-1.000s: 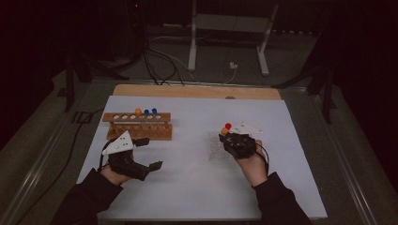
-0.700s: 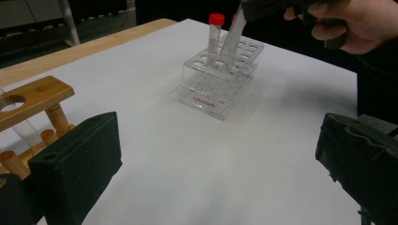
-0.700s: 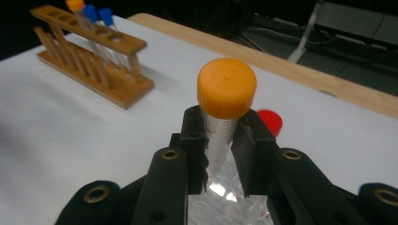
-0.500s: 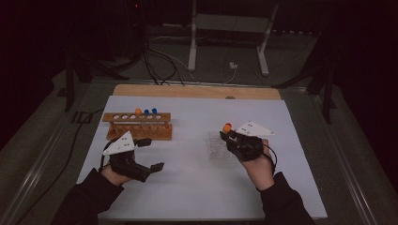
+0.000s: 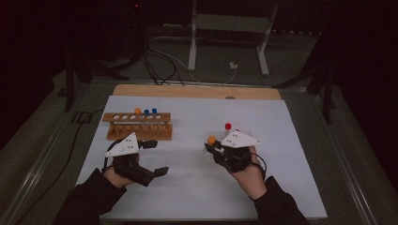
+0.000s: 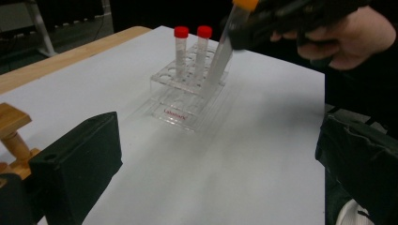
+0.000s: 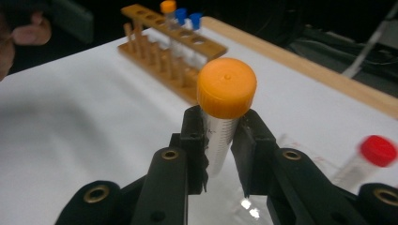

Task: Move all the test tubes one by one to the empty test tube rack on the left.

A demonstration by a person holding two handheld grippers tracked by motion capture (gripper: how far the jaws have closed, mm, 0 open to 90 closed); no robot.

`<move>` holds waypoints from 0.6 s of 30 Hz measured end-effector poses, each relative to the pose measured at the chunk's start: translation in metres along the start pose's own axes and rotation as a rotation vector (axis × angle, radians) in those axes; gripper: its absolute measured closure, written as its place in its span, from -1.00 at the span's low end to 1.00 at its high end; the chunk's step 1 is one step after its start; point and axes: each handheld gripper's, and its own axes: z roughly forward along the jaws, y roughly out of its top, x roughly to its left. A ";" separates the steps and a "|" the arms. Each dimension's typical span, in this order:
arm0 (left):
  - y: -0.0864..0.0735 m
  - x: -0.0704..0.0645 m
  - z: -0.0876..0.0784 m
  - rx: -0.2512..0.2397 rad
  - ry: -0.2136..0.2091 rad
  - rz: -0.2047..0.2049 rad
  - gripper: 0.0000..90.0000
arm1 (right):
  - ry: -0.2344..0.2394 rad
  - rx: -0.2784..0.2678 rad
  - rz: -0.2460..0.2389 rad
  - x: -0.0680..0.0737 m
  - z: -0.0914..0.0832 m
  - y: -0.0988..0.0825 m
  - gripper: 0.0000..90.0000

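Note:
My right gripper [image 7: 219,140] is shut on a clear tube with an orange cap [image 7: 226,86], pinching it just below the cap. In the high view this gripper [image 5: 214,146] and the orange cap [image 5: 211,139] sit right of the table's middle. In the left gripper view the tilted tube [image 6: 224,54] hangs over a clear plastic rack [image 6: 185,101] that holds two red-capped tubes [image 6: 181,33]. A wooden rack [image 5: 138,126] at the left holds one orange-capped tube [image 5: 137,111] and two blue-capped tubes [image 5: 150,112]. My left gripper [image 5: 157,158] rests open in front of it, jaws wide apart with nothing between them.
A white sheet [image 5: 187,187] covers the table, with a wooden strip [image 5: 197,91] along its far edge. A red-capped tube [image 7: 375,151] stands close on the right in the right gripper view. Cables and stand legs [image 5: 192,42] lie on the floor beyond the table.
My right gripper has carried the orange-capped tube up and to the left, away from the clear rack, uncovering a red cap behind it. The left gripper has stayed put.

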 end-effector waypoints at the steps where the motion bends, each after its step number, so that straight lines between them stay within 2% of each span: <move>1: 0.001 -0.001 0.000 -0.001 -0.003 0.004 -0.96 | 0.007 0.006 -0.004 0.002 0.002 -0.001 0.66; 13: 0.009 -0.013 0.009 -0.018 -0.046 0.001 -0.92 | 0.102 0.069 -0.054 0.026 0.021 -0.012 0.66; 18: 0.007 -0.018 0.017 -0.004 -0.057 0.009 -0.80 | 0.134 0.084 -0.068 0.034 0.026 -0.015 0.66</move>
